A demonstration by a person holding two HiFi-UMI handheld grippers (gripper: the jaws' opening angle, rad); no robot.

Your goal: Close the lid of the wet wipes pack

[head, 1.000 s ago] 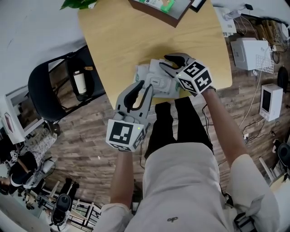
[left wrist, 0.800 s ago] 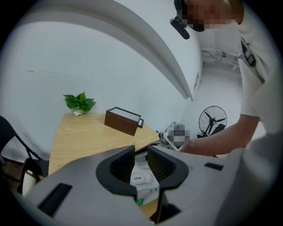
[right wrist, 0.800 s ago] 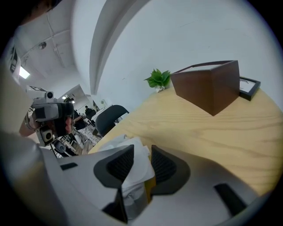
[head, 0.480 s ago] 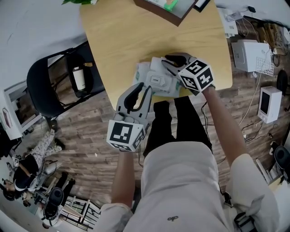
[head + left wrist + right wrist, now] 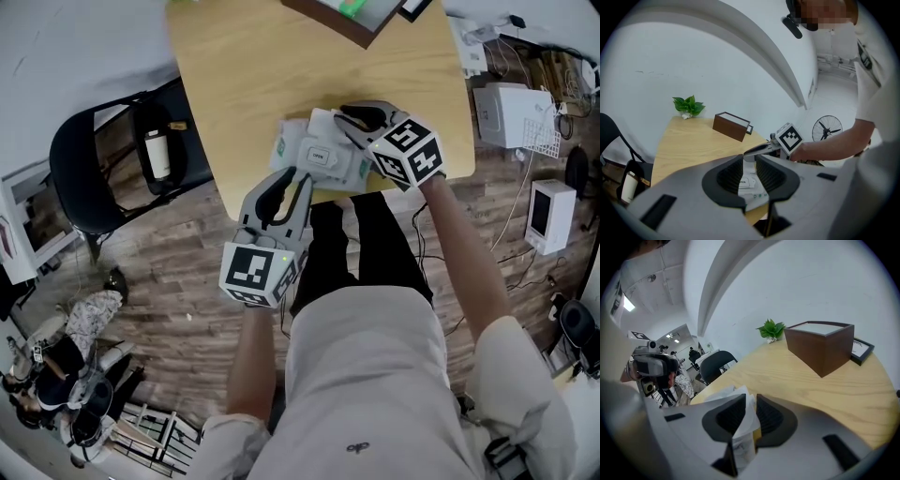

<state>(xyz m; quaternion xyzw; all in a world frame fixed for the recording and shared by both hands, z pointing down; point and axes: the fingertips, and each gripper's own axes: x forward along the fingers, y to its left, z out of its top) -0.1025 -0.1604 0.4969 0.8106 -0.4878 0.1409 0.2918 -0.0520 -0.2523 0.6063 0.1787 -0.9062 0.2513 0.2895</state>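
Note:
The white wet wipes pack [image 5: 323, 159] lies crumpled at the near edge of the wooden table [image 5: 253, 84], its small "OPEN" label facing up. My right gripper [image 5: 339, 122] reaches over the pack's far right end. Its jaws have just been closing, and in the right gripper view [image 5: 749, 401] a white fold of the pack [image 5: 743, 439] stands pinched between the pads. My left gripper [image 5: 291, 176] comes in from the near side. In the left gripper view [image 5: 750, 161] its jaws are nearly together, with the pack's near edge [image 5: 749, 182] in the narrow slit.
A brown box [image 5: 337, 17] stands at the table's far side, with a small green plant [image 5: 688, 105] and a black picture frame [image 5: 862, 350] nearby. A black chair [image 5: 103, 178] holding a bottle [image 5: 155, 155] stands left of the table. White appliances sit on the floor at right.
The right gripper's fingers have drawn closer together over the pack's far end. Both hands have stayed where they were, and the pack has barely shifted.

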